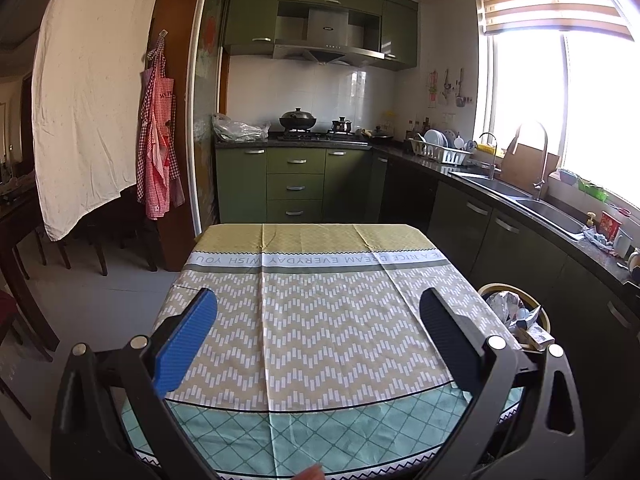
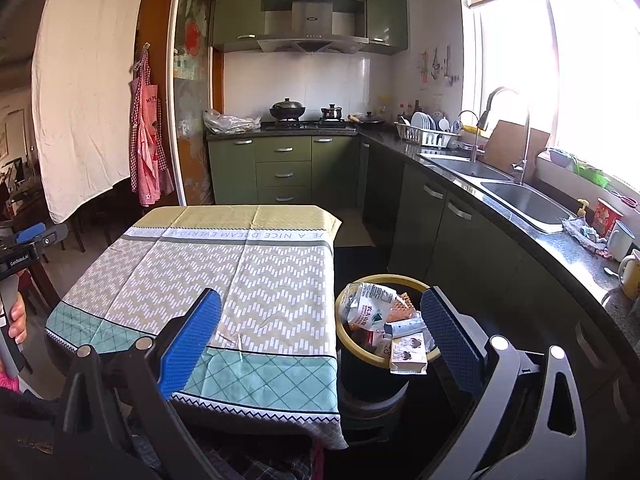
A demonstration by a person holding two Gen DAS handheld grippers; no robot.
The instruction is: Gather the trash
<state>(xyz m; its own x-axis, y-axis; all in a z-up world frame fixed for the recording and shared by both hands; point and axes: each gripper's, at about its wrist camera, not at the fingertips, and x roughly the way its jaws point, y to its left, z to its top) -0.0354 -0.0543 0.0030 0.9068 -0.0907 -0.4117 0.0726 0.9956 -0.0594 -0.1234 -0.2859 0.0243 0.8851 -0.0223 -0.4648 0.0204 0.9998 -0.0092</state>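
Observation:
A dark trash bin with a yellow rim [image 2: 347, 336] stands on the floor right of the table, filled with trash: a crumpled plastic packet [image 2: 370, 306], a tube and a small carton [image 2: 408, 354] leaning over the rim. It also shows in the left wrist view [image 1: 488, 289], part hidden by the right finger. My right gripper [image 2: 320, 320] is open and empty, held above the table's near right corner and the bin. My left gripper [image 1: 318, 322] is open and empty over the tablecloth [image 1: 320, 312], which carries no trash in view.
The table [image 2: 240, 264] wears a patterned yellow, grey and teal cloth. Green kitchen cabinets [image 1: 296, 184] stand behind it. A dark counter with a sink [image 2: 520, 200] runs along the right. Dark chairs [image 1: 24, 280] stand at left. The left gripper's body [image 2: 24, 248] shows at far left.

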